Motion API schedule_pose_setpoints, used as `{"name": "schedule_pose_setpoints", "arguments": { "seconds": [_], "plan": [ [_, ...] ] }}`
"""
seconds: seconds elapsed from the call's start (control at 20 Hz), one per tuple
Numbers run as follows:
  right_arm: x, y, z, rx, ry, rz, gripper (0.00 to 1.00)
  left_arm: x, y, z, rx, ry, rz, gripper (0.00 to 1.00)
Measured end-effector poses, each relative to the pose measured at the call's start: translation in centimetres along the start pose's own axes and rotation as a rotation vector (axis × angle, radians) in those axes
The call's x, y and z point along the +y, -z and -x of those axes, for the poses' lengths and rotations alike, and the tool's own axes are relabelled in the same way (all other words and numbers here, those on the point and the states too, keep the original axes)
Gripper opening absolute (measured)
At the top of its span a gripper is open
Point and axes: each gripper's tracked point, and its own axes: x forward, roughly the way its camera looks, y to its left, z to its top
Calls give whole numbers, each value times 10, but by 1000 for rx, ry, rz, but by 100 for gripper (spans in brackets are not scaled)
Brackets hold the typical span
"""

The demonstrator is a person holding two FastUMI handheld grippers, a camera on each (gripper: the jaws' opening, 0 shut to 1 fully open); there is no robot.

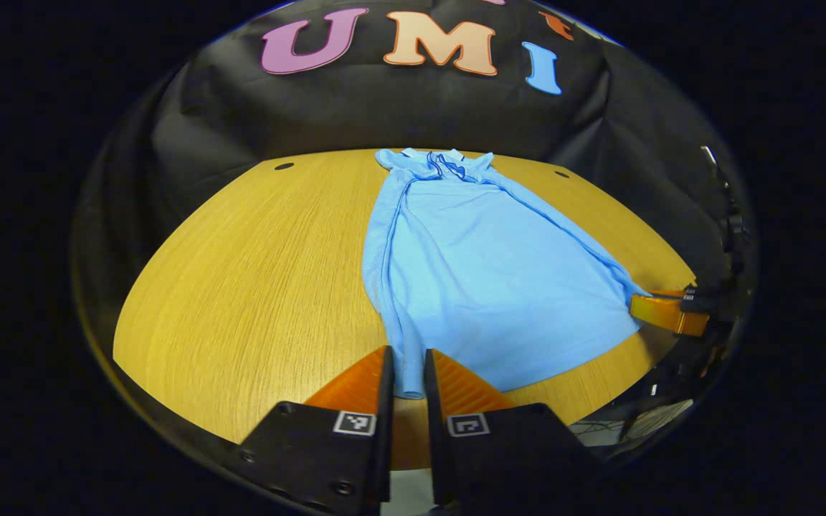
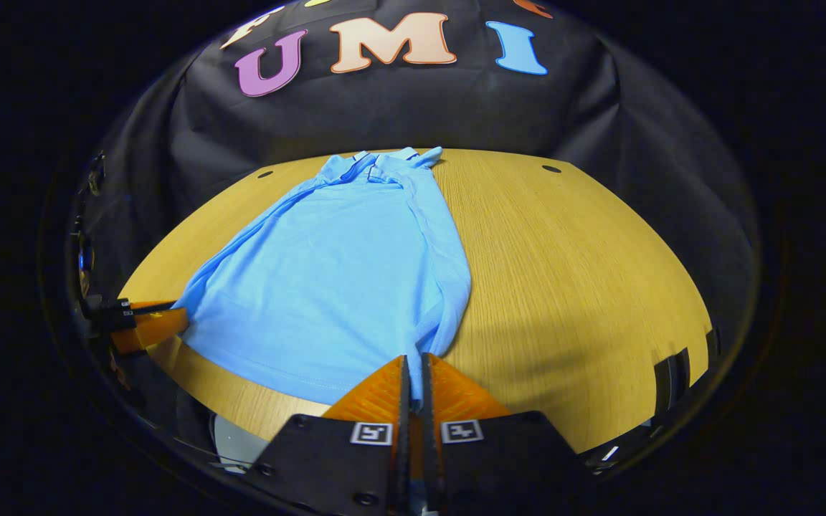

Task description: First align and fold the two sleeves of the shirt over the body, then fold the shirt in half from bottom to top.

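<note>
**A:** Where do you have the shirt (image 1: 477, 287)?

**B:** You have it lying on the wooden table (image 1: 241, 301), collar at the top centre of the frame in both views, hem toward the bottom. It is light blue, with dark trim at the collar. Both long edges are turned in over the body, so it reads as a narrow shape widening toward the hem, with a few soft creases.

**A:** And your left gripper (image 1: 407, 373)?

**B:** At the bottom centre of the left gripper view, your fingers are nearly closed, with the shirt's lower left corner bunched between them. Your right gripper (image 2: 413, 380) sits at the bottom centre of its own view, its fingers pressed almost together on the hem's right corner. In the left gripper view it shows at the right edge, at that same corner.
</note>
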Motion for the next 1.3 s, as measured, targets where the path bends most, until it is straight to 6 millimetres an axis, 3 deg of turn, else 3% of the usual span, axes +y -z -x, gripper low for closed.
{"name": "schedule_pose_setpoints", "arguments": {
  "seconds": [0.1, 0.35, 0.55, 0.8, 1.3],
  "plan": [
    [4, -1, 1, 8, -5, -6, 1, 0, -2, 0, -1, 14, 63, 1],
    [12, -15, 4, -6, -45, 19, 2, 5, -5, -1, 28, 19, 119, 0],
    [17, -46, 3, -43, -70, -5, 2, 7, -18, -1, 33, 6, 108, 0],
    [17, -100, -2, -120, -89, -7, 2, 16, -69, -7, -36, -17, 112, 0],
    [8, -206, -49, -220, -102, -44, 2, 19, -172, -51, -98, -38, 73, 0]
  ]
}}
